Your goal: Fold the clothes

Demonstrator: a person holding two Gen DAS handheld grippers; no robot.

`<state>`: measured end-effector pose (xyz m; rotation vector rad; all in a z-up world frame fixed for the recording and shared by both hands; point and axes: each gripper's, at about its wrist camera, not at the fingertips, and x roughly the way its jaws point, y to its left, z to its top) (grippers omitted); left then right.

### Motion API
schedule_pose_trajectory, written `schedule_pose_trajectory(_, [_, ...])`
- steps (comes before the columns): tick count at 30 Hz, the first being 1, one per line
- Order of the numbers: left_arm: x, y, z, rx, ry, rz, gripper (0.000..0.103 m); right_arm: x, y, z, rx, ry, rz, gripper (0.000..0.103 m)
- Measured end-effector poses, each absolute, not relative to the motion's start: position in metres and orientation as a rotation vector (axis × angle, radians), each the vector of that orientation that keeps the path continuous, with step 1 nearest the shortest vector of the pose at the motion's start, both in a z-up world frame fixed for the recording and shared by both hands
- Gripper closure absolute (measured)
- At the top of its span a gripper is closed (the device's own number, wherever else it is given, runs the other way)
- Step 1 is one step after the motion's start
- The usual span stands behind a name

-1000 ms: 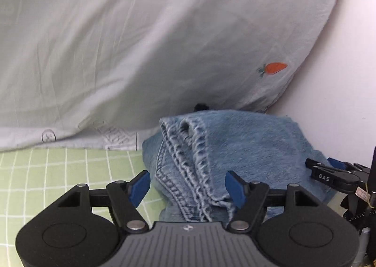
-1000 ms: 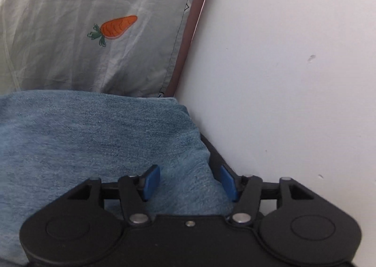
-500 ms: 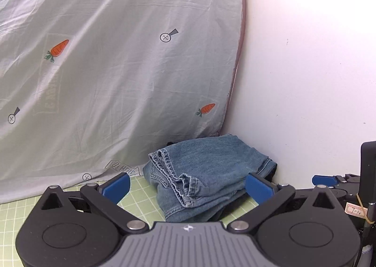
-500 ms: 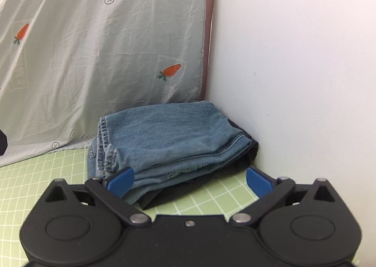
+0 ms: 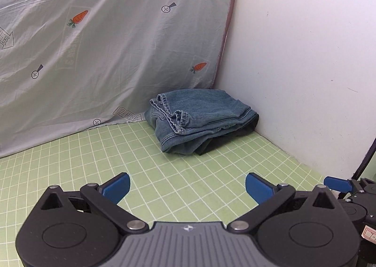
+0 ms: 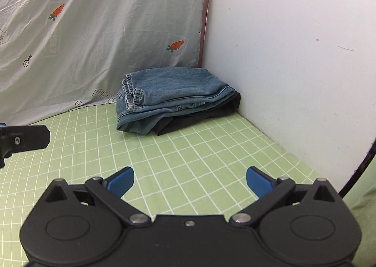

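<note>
Folded jeans [image 5: 199, 116] in the corner, hems leftward, long axis along the sheet [image 5: 105, 44], both hand-held grippers spread, empty.

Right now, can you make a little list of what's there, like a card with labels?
jeans: folded blue jeans in the corner, where the sheet meets the wall
under the jeans: a dark garment sticking out at the bottom
surface: green grid mat
behind: pale carrot-print sheet
side: white wall
left gripper: open, holding nothing, apart from the jeans
right gripper: open, holding nothing, apart from the jeans
</note>
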<state>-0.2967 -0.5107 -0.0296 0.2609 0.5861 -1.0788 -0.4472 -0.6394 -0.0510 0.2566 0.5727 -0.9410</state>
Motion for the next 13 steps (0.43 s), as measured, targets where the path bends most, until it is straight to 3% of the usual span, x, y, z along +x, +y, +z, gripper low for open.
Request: schedule_pose_trajectory(13, [-0.318,-0.477,-0.023,0.264,0.573,-1.087,0.0,-0.465,-0.613,-0.044,0.258,0.556,-0.949,0.0])
